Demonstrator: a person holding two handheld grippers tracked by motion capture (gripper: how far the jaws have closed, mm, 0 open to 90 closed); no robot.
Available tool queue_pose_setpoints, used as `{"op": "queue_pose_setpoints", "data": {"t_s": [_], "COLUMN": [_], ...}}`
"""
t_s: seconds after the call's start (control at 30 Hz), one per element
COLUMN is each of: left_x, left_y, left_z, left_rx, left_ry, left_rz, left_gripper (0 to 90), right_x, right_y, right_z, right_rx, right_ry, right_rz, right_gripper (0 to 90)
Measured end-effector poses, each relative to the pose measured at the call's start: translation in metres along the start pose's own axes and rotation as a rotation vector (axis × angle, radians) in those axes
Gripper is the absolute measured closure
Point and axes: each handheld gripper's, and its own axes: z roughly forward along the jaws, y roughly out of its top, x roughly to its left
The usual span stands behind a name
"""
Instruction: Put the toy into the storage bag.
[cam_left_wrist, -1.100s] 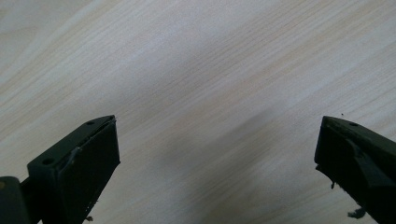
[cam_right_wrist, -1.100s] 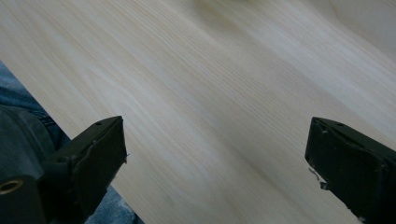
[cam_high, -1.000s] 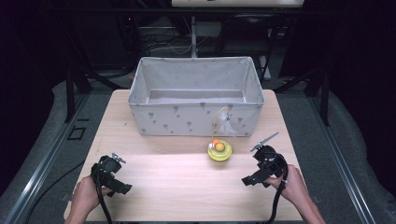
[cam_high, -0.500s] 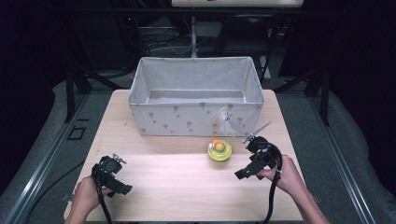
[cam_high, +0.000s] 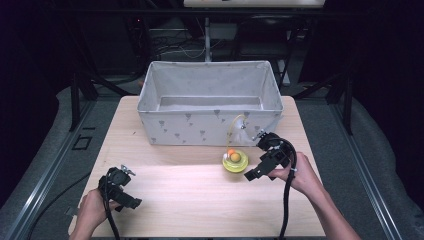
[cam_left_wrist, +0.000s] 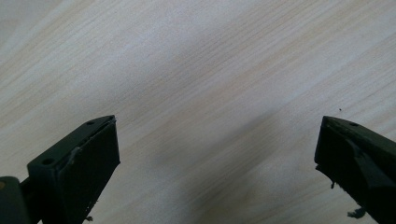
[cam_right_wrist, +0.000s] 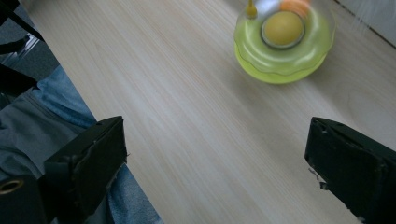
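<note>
Right gripper (cam_high: 252, 175) low over the wooden table (cam_high: 200, 200), jaws spread wide and empty, just beside the yellow-green spinning-top toy (cam_high: 235, 160). Toy standing near the front wall of the grey fabric bin (cam_high: 210, 127). Left gripper (cam_high: 131, 203) well apart at the near left corner, jaws likewise parted over bare wood.

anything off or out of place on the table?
Nothing stands out. The yellow-green toy sits upright on the table, just in front of the fabric bin, which stands square and looks empty. The right gripper is open beside the toy; the left gripper is open over bare wood.
</note>
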Motion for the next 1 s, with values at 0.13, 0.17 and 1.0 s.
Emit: {"op": "queue_pose_setpoints", "data": {"t_s": [0.13, 0.17, 1.0], "left_x": [-0.001, -0.001, -0.002], "left_y": [0.0, 0.0, 0.001], "left_z": [0.0, 0.0, 0.002], "left_rx": [0.005, 0.005, 0.02], "left_ry": [0.0, -0.001, -0.014], "left_rz": [0.007, 0.006, 0.015], "left_gripper": [0.2, 0.1, 0.1], "right_x": [0.002, 0.002, 0.004], "right_y": [0.008, 0.011, 0.074], "right_z": [-0.003, -0.003, -0.009], "right_rx": [-0.014, -0.01, -0.008], "right_ry": [0.005, 0.0, 0.002], "right_rz": [-0.007, -0.013, -0.049], "right_gripper": [6.7, 6.7, 6.6]}}
